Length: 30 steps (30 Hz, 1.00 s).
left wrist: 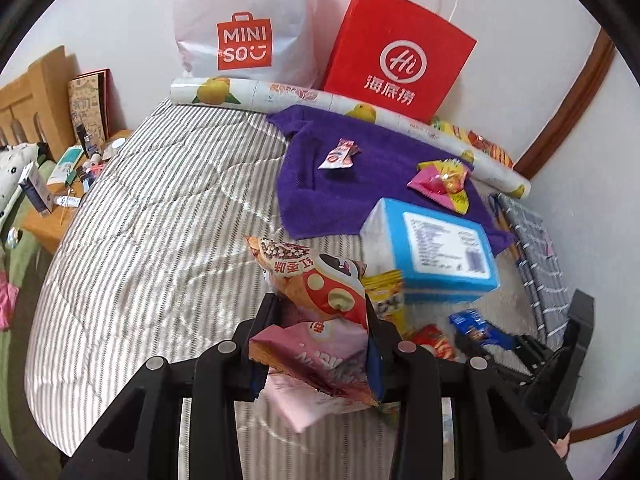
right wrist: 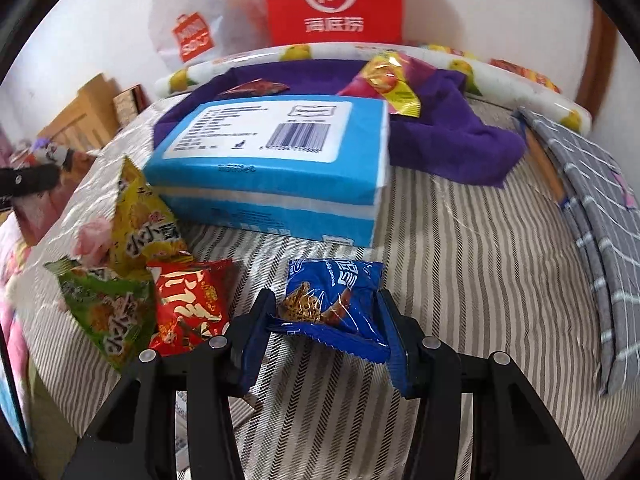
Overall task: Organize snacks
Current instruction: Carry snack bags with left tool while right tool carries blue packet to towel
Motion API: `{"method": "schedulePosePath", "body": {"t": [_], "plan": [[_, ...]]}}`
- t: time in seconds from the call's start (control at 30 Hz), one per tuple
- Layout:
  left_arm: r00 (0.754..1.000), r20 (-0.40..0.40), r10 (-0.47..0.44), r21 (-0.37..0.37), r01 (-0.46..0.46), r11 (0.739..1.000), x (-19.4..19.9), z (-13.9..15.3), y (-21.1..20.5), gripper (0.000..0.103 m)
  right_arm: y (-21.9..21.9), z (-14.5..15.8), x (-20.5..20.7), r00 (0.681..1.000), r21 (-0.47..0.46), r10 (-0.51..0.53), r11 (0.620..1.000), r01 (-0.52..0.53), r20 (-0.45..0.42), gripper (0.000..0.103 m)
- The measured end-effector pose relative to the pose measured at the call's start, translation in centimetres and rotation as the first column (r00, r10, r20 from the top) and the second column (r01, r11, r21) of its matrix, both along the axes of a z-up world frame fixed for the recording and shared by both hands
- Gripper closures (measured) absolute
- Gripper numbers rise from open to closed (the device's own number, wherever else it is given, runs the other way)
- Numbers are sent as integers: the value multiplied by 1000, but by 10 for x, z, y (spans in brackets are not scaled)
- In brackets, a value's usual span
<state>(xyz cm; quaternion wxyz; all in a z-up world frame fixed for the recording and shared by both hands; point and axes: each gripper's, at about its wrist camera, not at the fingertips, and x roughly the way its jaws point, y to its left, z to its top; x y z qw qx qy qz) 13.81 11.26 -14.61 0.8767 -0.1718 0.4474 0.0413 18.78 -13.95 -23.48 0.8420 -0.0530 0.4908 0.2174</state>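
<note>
Striped quilt (left wrist: 160, 216) covers bed. Purple towel (left wrist: 352, 184) spread on quilt toward wall. Blue tissue pack (right wrist: 272, 160) lies label up, one end overlapping towel. Fruit-print roll (left wrist: 280, 94) along wall edge. White Miniso bag (left wrist: 244, 20) and red paper bag (left wrist: 396, 52) upright behind roll. Grey checked cloth (right wrist: 592, 208) at right edge. Wooden nightstand (left wrist: 44, 224) at left, cluttered with bottles, boxes.

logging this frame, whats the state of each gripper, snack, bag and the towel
left gripper: shut on orange and pink snack packets
right gripper: shut on blue cookie packet
tissue pack: sealed, lying flat
red paper bag: upright
purple towel: spread, rumpled
</note>
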Motion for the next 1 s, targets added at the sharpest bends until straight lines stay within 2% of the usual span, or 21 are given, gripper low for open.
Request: {"method": "schedulePosePath", "body": {"t": [0.17,0.33,0.57,0.7,1.0], "plan": [[999,7,53,-16,-53,998,12,3,-14,67,-4,-6,11,995,42,99,994,-98,0,52],[996,7,83,-42,-83,996,26,0,-26,67,-5,-9,5,986,43,153,987,-155,62,52],[995,5,98,-50,-98,994,32,-4,-35,67,-10,-11,9,987,84,150,985,-154,54,51],[995,-2,97,-42,-97,994,31,-4,-34,67,-7,-11,8,987,65,152,986,-156,60,51],[1000,9,0,0,0,1000,26,11,-30,67,-9,-12,8,992,81,110,990,-115,63,52]]}}
